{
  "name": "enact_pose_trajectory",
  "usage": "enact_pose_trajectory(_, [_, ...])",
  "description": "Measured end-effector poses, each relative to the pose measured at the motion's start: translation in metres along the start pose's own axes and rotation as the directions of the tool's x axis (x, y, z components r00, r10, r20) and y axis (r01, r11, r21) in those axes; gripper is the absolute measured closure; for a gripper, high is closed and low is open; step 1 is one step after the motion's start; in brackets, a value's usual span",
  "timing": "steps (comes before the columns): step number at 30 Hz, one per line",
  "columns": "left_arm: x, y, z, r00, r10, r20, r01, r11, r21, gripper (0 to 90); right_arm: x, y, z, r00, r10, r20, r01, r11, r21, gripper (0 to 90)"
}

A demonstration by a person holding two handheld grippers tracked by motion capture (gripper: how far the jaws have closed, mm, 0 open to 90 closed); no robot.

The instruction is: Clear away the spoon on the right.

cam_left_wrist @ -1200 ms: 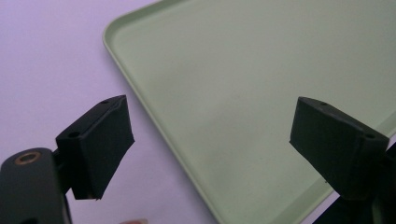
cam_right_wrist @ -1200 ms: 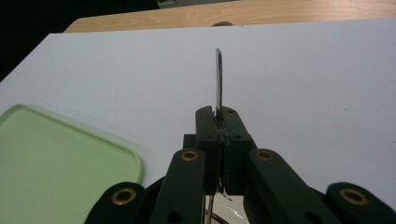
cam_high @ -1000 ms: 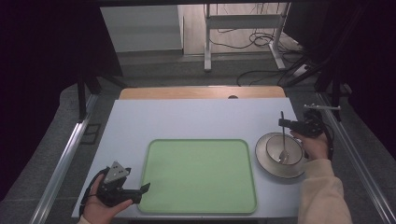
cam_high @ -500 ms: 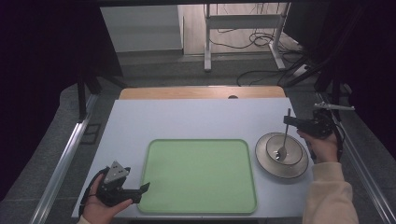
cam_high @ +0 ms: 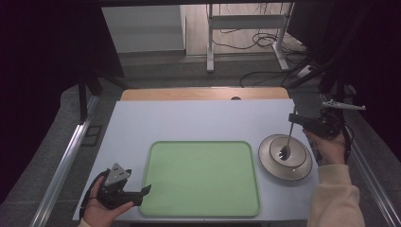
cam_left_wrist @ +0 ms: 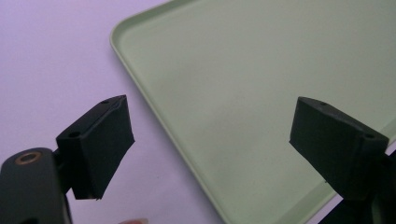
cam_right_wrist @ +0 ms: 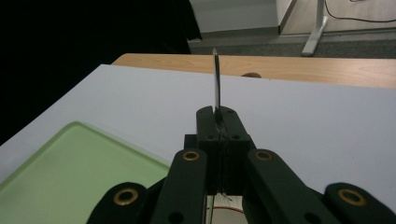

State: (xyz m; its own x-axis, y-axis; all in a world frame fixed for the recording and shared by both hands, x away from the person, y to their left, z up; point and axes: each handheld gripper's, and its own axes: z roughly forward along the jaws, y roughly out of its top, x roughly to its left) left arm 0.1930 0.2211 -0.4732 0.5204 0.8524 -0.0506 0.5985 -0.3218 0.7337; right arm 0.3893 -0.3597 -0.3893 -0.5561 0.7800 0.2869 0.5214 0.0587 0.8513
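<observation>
Black pads of the right gripper (cam_right_wrist: 218, 116) sit pressed together on the thin metal handle of a spoon (cam_high: 287, 141) — we see the handle standing up edge-on from between them in the right gripper view, with no gap left beside it. From the high view we find that same right gripper (cam_high: 302, 122) held level above the table's right side, jaws pointing toward the table's middle, the hand (cam_high: 326, 146) behind it and a cream sleeve (cam_high: 336, 198) running down to the bottom edge. The spoon hangs slanted from the grip, its bowl end down inside the small bowl (cam_high: 286, 150) that sits on a round plate (cam_high: 269, 165); whether the tip touches the bowl we cannot tell.

The left gripper (cam_high: 142, 193) rests low at the table's near left corner, in the person's left hand (cam_high: 101, 210), pointing at the green tray (cam_high: 203, 179). Its jaws stand wide apart with nothing between them — the left gripper view shows this plainly, one pad over the pale table (cam_left_wrist: 51, 56), the other over the tray's near corner (cam_left_wrist: 233, 93).
</observation>
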Motion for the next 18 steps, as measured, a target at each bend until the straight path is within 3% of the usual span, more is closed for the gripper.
enact_pose_trajectory(8, [0.000,0.000,0.000,1.0000,0.001,0.000,-0.001,1.0000,0.001,12.9,0.010,0.008,-0.007,0.9995,-0.003,-0.033,0.002,0.999,-0.033,88.5])
enact_pose_trajectory(18, [0.000,0.000,0.000,1.0000,-0.001,-0.001,0.001,1.0000,0.001,12.9,0.026,0.018,-0.011,0.9979,-0.051,-0.039,0.050,0.998,-0.041,88.6])
